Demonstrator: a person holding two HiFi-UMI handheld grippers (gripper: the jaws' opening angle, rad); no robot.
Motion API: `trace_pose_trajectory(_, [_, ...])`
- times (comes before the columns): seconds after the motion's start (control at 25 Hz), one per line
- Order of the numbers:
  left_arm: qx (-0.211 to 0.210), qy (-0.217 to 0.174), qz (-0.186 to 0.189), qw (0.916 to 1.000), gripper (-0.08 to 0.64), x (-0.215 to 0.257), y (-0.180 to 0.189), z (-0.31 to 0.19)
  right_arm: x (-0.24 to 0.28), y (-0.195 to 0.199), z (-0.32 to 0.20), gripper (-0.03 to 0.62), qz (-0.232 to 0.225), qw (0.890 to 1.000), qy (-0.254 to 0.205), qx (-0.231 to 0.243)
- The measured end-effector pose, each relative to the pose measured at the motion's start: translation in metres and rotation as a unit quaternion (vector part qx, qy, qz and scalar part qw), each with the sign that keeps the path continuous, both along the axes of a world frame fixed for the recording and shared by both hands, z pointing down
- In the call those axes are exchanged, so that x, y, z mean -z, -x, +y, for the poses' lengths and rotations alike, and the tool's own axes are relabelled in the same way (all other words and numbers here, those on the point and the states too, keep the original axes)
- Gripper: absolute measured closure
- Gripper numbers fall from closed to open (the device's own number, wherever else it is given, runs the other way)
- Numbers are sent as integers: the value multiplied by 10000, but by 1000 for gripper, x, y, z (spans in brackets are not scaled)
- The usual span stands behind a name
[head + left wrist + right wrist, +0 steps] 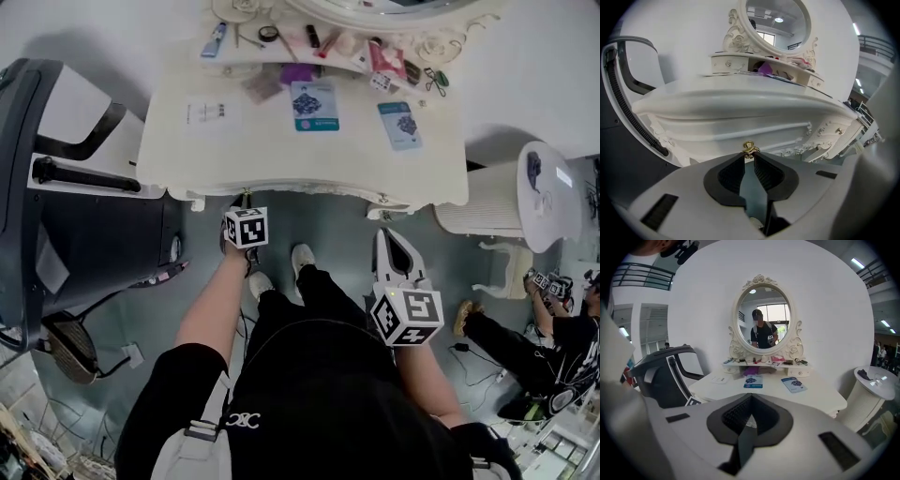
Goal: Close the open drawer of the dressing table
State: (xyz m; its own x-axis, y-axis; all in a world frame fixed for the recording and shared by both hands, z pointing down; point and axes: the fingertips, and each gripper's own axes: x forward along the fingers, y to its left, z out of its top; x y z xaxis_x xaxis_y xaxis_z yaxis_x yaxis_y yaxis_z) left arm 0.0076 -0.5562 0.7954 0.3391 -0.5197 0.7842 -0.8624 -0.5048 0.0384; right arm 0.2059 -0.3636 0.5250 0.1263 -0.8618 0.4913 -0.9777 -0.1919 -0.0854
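Two ribbed jaws of the left gripper (749, 158) pinch the small gold knob (749, 148) at their tips. The knob sits on the drawer front (740, 127), just under the top of the dressing table (281, 141). That front looks level, or nearly so, with the carved apron beside it, so the push seems almost finished; whether a slight gap is left I cannot tell. Letting go is not yet done. The right gripper (750, 404) hangs well back from the table, jaws pressed together on nothing.
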Motion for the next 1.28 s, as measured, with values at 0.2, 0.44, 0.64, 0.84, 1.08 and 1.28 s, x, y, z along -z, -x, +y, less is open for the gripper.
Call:
trace_pose_trajectory(0.2, [-2,-10,-131,9999,502,2,-1,-5,-1,-16,5,581,61,9999,35,-144])
trace_pose_trajectory(0.44, [176,108,100,9997,552,37,15,32,5,-19,-2,581,4,9999,-112,-128])
trace_pose_trajectory(0.64, [374,-53,512,9980,554,96,16,40,21,-7,-25,581,-110,9991,-415,63])
trace_pose_trajectory(0.84, [56,-803,795,9936,554,173,3,27,33,8,-42,581,-198,9970,-706,265])
trace_pose_trajectory(1.08, [-322,-1412,1547,9773,554,274,-17,11,83,14,-64,581,-380,9875,-1486,369])
trace_pose_trajectory(1.28, [-682,-2045,1870,9584,554,334,-16,30,104,27,-67,583,-236,9783,-2040,286])
